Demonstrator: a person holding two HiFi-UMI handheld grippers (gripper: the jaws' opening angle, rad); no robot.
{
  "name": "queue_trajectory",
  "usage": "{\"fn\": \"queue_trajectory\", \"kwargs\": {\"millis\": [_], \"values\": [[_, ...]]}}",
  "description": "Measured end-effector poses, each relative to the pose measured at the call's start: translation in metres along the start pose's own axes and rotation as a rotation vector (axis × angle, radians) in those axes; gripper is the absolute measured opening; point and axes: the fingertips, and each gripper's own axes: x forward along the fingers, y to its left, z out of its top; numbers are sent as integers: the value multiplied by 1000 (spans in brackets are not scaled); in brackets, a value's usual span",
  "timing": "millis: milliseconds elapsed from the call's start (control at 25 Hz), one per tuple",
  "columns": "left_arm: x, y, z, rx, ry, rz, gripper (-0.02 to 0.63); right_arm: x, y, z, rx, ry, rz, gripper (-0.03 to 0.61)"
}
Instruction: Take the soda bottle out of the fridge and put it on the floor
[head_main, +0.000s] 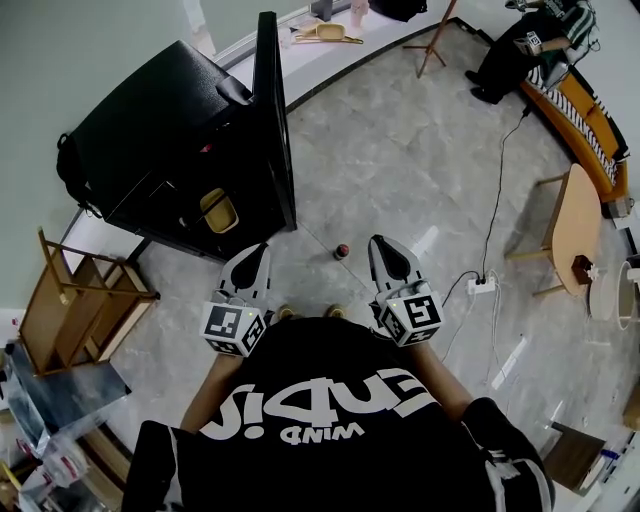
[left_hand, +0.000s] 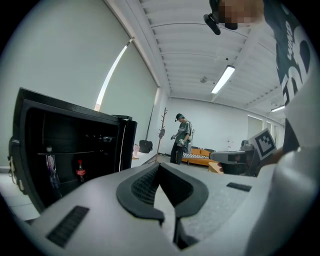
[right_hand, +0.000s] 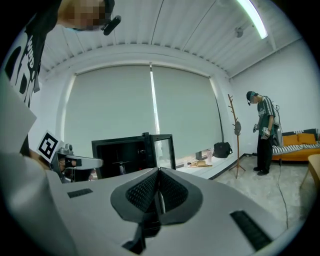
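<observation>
A small soda bottle (head_main: 342, 251) with a red cap stands upright on the floor between my two grippers, just ahead of their tips and touching neither. The black fridge (head_main: 180, 150) stands at the upper left with its door (head_main: 272, 120) swung open. In the left gripper view another red-labelled soda bottle (left_hand: 80, 171) stands on a shelf inside the fridge (left_hand: 65, 150). My left gripper (head_main: 250, 262) is held level and empty, its tips (left_hand: 160, 165) meeting. The right gripper (head_main: 385, 250) is shut with nothing in it, pads (right_hand: 159, 192) pressed together.
A power strip (head_main: 480, 285) and its cable lie on the floor to the right, near a wooden table (head_main: 575, 225). A wooden rack (head_main: 80, 300) stands left of the fridge. One person stands by an orange bench (right_hand: 264, 132), beside a coat stand (right_hand: 234, 135).
</observation>
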Motion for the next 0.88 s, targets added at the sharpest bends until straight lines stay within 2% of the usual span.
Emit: {"fn": "queue_trajectory", "kwargs": {"millis": [560, 880], "values": [[18, -2, -11, 23, -13, 39, 6, 13, 0, -20, -4, 9, 16, 25], [20, 1, -9, 10, -19, 56, 6, 12, -4, -26, 0, 12, 19, 23]]}}
